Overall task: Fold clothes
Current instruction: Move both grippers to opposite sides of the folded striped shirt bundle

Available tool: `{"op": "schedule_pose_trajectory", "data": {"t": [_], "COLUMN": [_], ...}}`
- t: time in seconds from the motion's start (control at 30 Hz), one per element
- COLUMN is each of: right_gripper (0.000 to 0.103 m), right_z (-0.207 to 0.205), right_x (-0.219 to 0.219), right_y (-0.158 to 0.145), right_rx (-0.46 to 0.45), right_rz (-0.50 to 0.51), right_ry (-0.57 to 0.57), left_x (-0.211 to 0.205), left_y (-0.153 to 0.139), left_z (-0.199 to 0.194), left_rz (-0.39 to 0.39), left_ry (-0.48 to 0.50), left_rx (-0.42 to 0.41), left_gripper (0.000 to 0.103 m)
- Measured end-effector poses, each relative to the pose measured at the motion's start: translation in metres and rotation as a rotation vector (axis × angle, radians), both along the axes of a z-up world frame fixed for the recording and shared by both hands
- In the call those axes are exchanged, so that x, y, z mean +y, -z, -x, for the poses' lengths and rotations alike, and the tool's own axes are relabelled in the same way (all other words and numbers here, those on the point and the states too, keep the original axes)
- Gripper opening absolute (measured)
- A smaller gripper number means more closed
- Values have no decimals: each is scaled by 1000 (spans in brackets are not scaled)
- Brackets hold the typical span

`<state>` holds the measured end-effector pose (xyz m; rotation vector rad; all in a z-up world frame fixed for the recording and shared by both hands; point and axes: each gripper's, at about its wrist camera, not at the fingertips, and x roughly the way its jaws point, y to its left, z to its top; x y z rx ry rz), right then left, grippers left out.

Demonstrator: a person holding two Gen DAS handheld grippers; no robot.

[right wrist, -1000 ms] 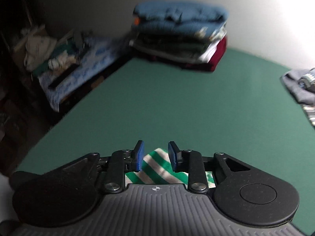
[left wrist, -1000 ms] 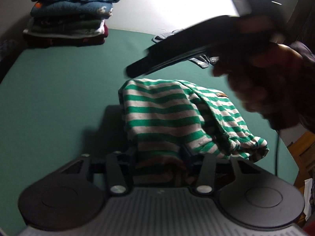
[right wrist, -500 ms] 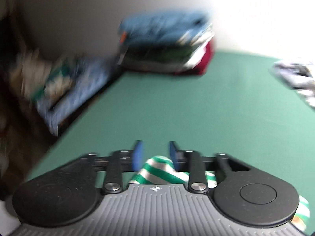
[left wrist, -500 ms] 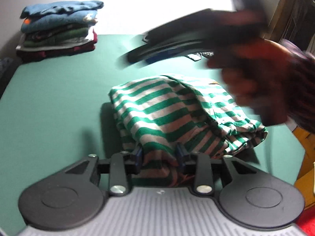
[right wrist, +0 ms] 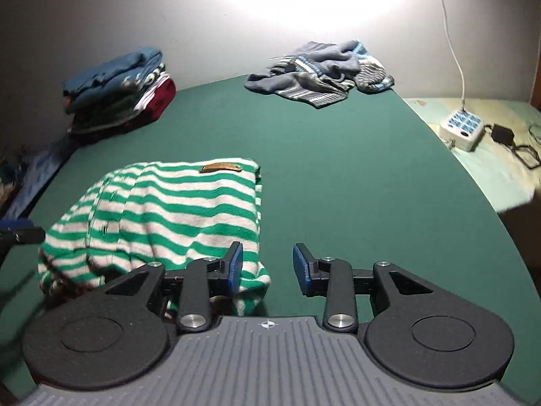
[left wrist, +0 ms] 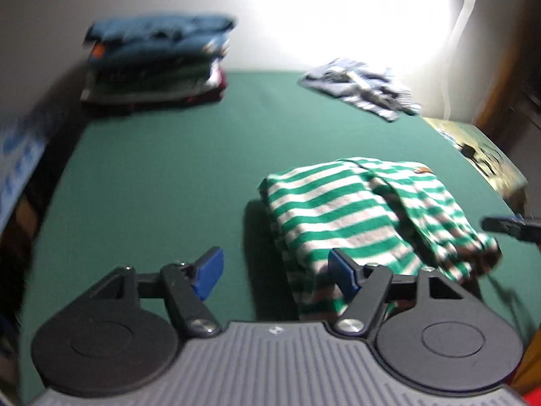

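Striped top [right wrist: 169, 213] folded on worktop [right wrist: 338, 169], near edge.
Both grippers empty: left gripper [left wrist: 274, 274] opening at 7 o'clock, right gripper [right wrist: 267, 267] closing at 5. Soft, light knit; take the folded edges.

The left hand-held gripper [left wrist: 274, 275] is tilting down toward the desk [left wrist: 162, 176], and its jaws are opening with only bare green surface between the blue pads [left wrist: 208, 272]; its right pad is sitting just at the near left edge of the striped garment [left wrist: 355, 216] without pressing on it. The right hand-held gripper [right wrist: 267, 267] is also angling downward at the garment's near right corner, and its jaws are closing slightly with nothing between them; its left pad is overlapping the cloth's edge while the other one is hanging over bare desk. Each gripper's fingertip is showing at the edge of the other's view, beside the garment.
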<state>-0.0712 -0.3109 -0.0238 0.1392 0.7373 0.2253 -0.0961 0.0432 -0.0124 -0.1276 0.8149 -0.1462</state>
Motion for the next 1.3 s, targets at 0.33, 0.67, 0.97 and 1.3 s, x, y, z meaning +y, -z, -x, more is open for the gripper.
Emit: {"op": "schedule_pose_trajectory", "data": {"t": [0.33, 0.67, 0.97, 1.3], "right_gripper": [43, 44, 47, 48], "right_z": [-48, -66, -71, -48], "right_x": [-4, -14, -13, -7], "right_y": [22, 36, 37, 23], "right_rx": [141, 208, 237, 252], "right_rz": [-204, -322, -349, -305], "right_ry": [-44, -142, -133, -89], "left_x": [-8, -8, -10, -17], "left_y": [20, 15, 21, 32], "left_z": [-32, -21, -38, -35], "left_rz": [120, 190, 208, 262], "left_ry": [-180, -246, -179, -50], "left_rx": [101, 56, 109, 202], "left_gripper": [85, 86, 88, 96]}}
